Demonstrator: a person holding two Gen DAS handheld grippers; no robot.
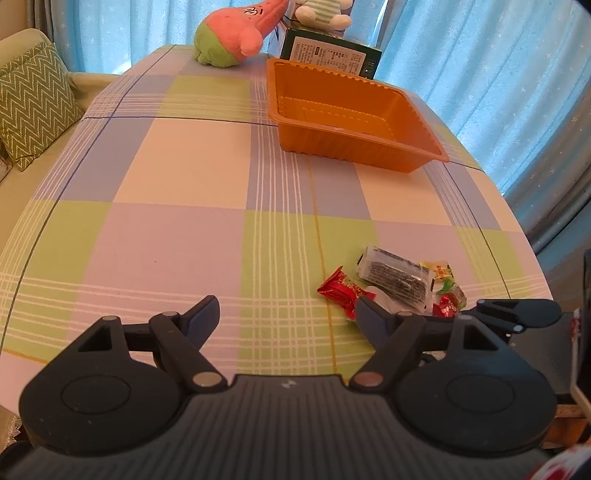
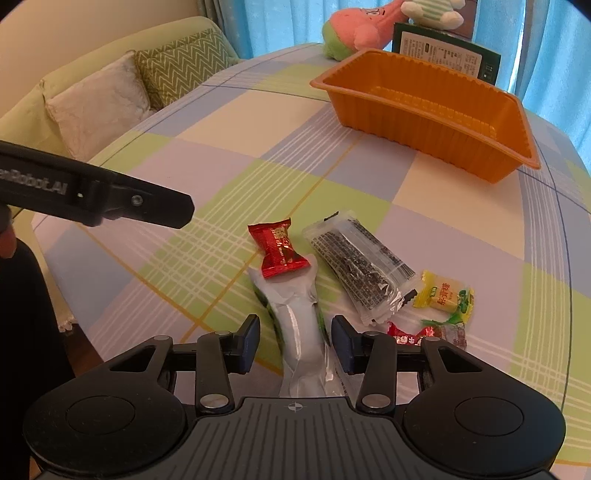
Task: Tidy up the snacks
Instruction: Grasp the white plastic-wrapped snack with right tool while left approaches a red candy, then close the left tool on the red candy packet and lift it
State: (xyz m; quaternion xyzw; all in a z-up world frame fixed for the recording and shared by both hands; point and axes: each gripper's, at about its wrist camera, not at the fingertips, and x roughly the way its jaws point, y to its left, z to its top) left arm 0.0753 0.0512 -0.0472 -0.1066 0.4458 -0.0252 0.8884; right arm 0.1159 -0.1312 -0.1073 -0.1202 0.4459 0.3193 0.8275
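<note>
Right gripper (image 2: pixel 295 341) jaws spread apart, straddling a white-and-green packet (image 2: pixel 301 332) that lies on the table between the fingers; contact unclear, not clamped. Left gripper (image 1: pixel 286 317) jaws wide apart, nothing between them, over bare checked tablecloth (image 1: pixel 177 229), left of the snack pile. Snacks lie in a loose cluster near the table's front edge: red candy (image 2: pixel 279 252) resting on the far end of the white packet, clear packet with dark print (image 2: pixel 360 267) just right of it, yellow candy (image 2: pixel 445 295) further right, small red-and-green candy (image 2: pixel 428 332) nearer, beside the right finger. Further back, orange tray (image 2: pixel 443 125) sits well apart from the snacks, nothing visible inside. Behind the tray a dark green box (image 2: pixel 447 55), pink-and-green plush (image 2: pixel 354 29), striped plush (image 2: pixel 430 13) on the box. Sofa cushions (image 2: pixel 140 88) left, blue curtain (image 1: pixel 498 85) behind.
</note>
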